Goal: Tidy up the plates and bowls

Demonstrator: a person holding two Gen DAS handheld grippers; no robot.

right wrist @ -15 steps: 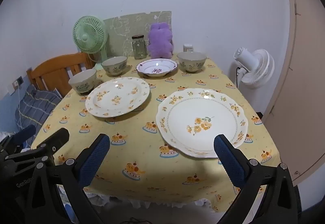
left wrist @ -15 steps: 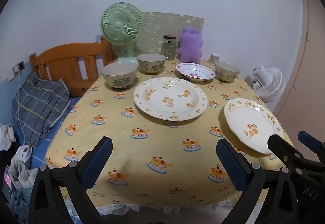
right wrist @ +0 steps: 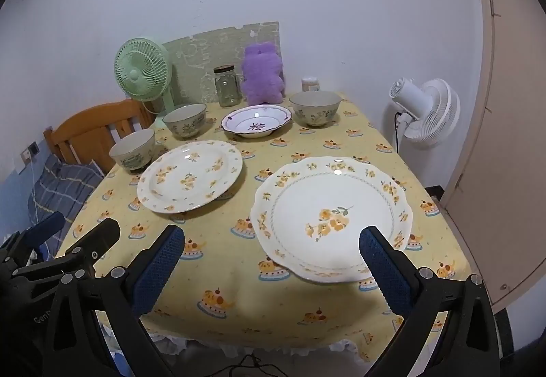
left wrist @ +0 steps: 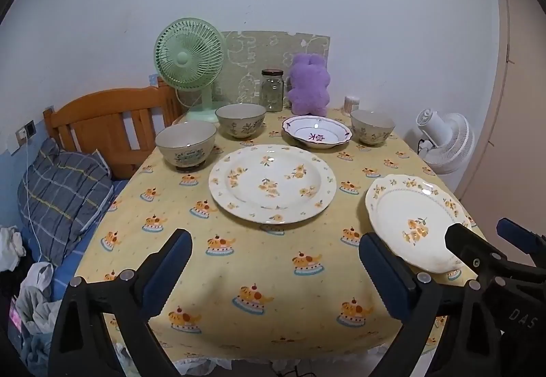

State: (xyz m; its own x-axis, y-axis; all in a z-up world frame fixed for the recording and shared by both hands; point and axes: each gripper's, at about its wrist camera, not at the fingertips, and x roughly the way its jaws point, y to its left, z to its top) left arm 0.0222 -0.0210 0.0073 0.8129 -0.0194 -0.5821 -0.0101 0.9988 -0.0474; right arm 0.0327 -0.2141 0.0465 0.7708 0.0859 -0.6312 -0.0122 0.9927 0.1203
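both sets of jaws stand released, spread wide and grasping nothing. the left gripper hangs over the near edge of the table, above bare yellow cloth printed with little cakes. the right gripper hangs at the near right of the table, its right finger over the near rim of the scalloped plate, though whether it touches the plate cannot be told.

that scalloped plate, with one spray of orange flowers in its middle, lies flat at the near right. a round plate scattered with orange flowers lies flat to its left, nearer the table's middle, apart from it. beyond the round plate, a small white dish with a purple mark sits toward the far side. three patterned bowls stand upright: the left bowl at the far left edge, the middle bowl beyond it and left of the white dish, and the right bowl just right of the white dish.

along the far edge stand a green fan, a glass jar, a purple plush toy and a small white container. a white floor fan stands right of the table. a wooden bed frame and a plaid pillow lie at the left.
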